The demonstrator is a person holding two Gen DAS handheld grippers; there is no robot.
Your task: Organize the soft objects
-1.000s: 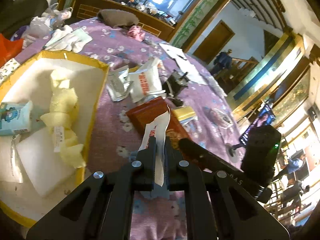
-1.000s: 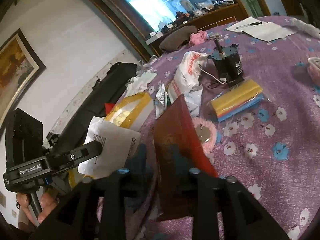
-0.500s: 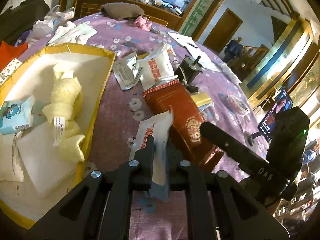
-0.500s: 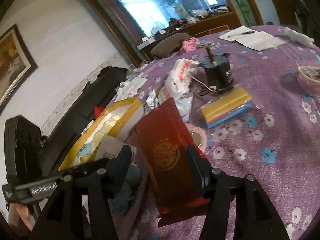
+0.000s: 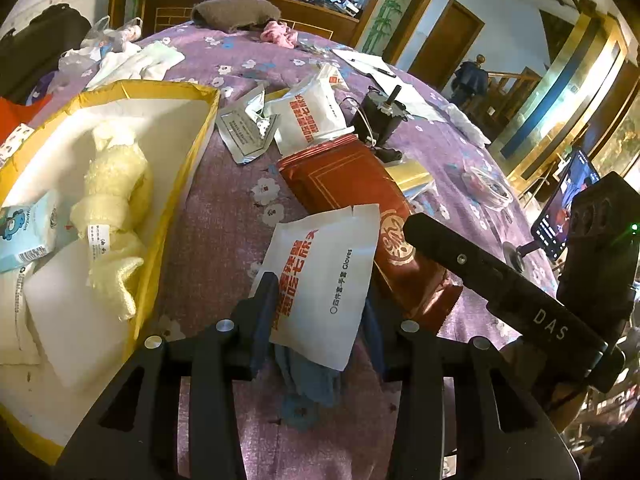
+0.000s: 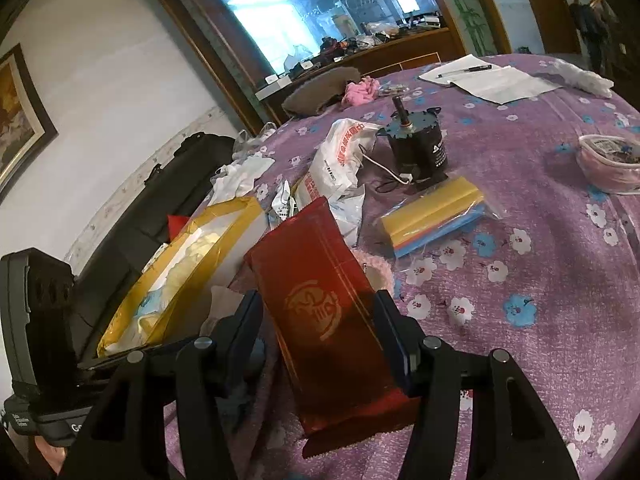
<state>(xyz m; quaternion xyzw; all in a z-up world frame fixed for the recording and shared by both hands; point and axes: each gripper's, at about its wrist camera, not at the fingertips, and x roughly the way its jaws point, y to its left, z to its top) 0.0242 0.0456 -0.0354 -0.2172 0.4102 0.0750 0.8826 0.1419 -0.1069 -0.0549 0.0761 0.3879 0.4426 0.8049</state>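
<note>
With the yellow-rimmed box [image 5: 200, 128] already holding a few soft items, both jaws stood open, the white glove packet [image 5: 320, 272] and red pouch [image 6: 320, 304] loose between them on the surface, unboxed.

My left wrist camera looks steeply down along my left gripper [image 5: 320, 304], close over the purple flowered surface [image 5: 224, 208], with the yellow-rimmed box [image 5: 188, 168] to its left. My right wrist camera looks more shallowly across the same surface [image 6: 520, 184] toward the mirror [image 6: 320, 12]. Both share the red packet [image 5: 348, 184] [image 6: 320, 280] and the black motor [image 5: 380, 116] [image 6: 420, 148].
</note>
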